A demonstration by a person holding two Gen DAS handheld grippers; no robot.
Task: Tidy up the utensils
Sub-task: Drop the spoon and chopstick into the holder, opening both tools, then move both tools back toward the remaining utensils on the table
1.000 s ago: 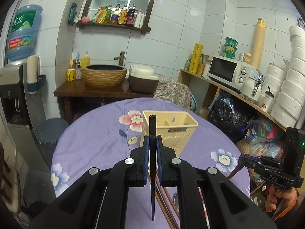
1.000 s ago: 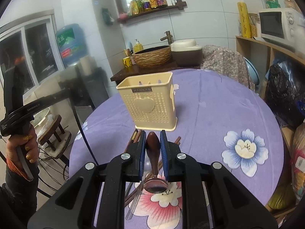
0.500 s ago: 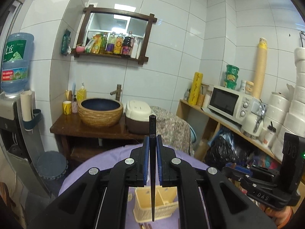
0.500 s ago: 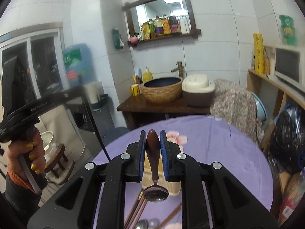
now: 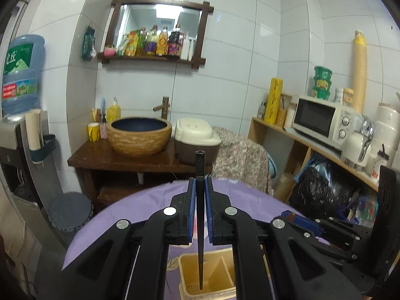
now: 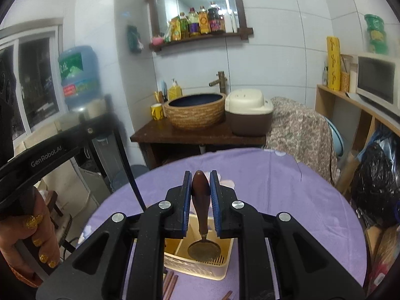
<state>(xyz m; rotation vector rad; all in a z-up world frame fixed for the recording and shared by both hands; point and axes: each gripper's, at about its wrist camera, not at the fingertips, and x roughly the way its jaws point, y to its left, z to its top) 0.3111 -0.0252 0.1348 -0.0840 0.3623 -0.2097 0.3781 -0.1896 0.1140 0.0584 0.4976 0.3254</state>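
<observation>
With the left gripper (image 5: 200, 195) pinching a black chopstick (image 5: 200, 200) and the right gripper (image 6: 200, 190) clamping a wooden-handled spoon (image 6: 202, 225) above the cream utensil caddy (image 6: 197, 262), insertion is in hand; next, lower each straight into its compartment.

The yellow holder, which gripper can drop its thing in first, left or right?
Probably left. The left gripper holds its chopstick with the tip already down inside the holder; the right gripper's spoon looks higher.
</observation>
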